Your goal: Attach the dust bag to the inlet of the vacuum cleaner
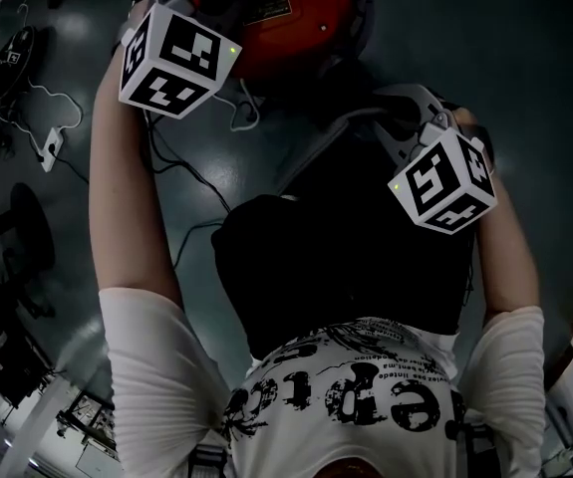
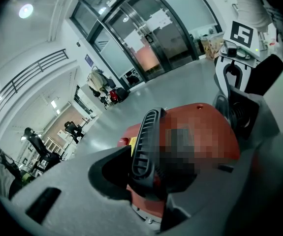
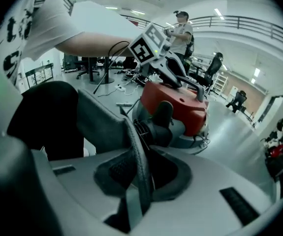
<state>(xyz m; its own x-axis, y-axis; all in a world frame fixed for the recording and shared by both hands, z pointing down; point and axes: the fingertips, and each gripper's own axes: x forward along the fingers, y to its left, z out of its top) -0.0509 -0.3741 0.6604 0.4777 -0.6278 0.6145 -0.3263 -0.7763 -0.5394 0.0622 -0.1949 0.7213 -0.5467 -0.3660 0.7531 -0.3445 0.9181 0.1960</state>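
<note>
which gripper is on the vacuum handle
The left gripper, clamped on the black ribbed handle of the red vacuum; the right gripper pinches the dust bag instead.

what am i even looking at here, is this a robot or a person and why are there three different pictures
It is not a robot. A person holds a hand-held two-jaw gripper in each hand.

The head view comes from a camera on the person's head. It looks down past the white shirt. The marker cubes with black-and-white squares are parts of the grippers. The other two pictures come from cameras that ride on each gripper and look along its jaws.

On the grey floor stands a red vacuum cleaner, with cables lying nearby.

The left gripper has its jaws closed on the vacuum's black ribbed handle. The right gripper pinches the edge of the dark dust bag.
</note>
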